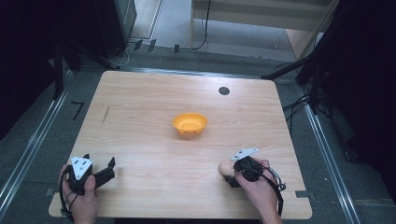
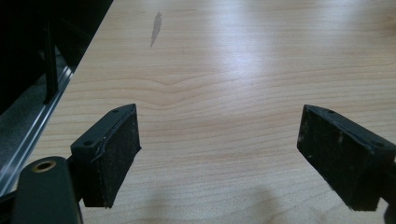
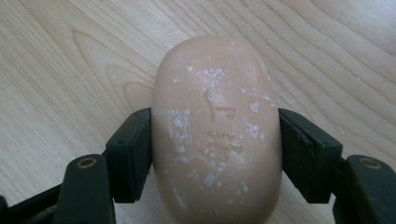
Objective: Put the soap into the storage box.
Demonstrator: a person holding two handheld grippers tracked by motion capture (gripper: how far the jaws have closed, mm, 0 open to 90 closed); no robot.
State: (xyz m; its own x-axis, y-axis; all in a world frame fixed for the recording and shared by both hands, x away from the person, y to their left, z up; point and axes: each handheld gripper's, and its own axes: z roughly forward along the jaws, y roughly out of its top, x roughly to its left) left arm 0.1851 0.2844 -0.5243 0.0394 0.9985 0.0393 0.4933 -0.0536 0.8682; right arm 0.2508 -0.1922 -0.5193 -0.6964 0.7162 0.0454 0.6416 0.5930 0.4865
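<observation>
Pinching a pale peach oval bar of soap (image 3: 217,130) by its two long sides, the right gripper (image 3: 215,154) sits low over the tabletop (image 1: 154,140) near its front right edge, both fingers (image 3: 130,154) pressed flat against the bar. An orange bowl (image 1: 189,124) stands farther back at the middle of the tabletop, well apart from the soap. Near the front left corner, the left gripper (image 2: 219,154) holds its fingers spread wide, with bare wood between them.
</observation>
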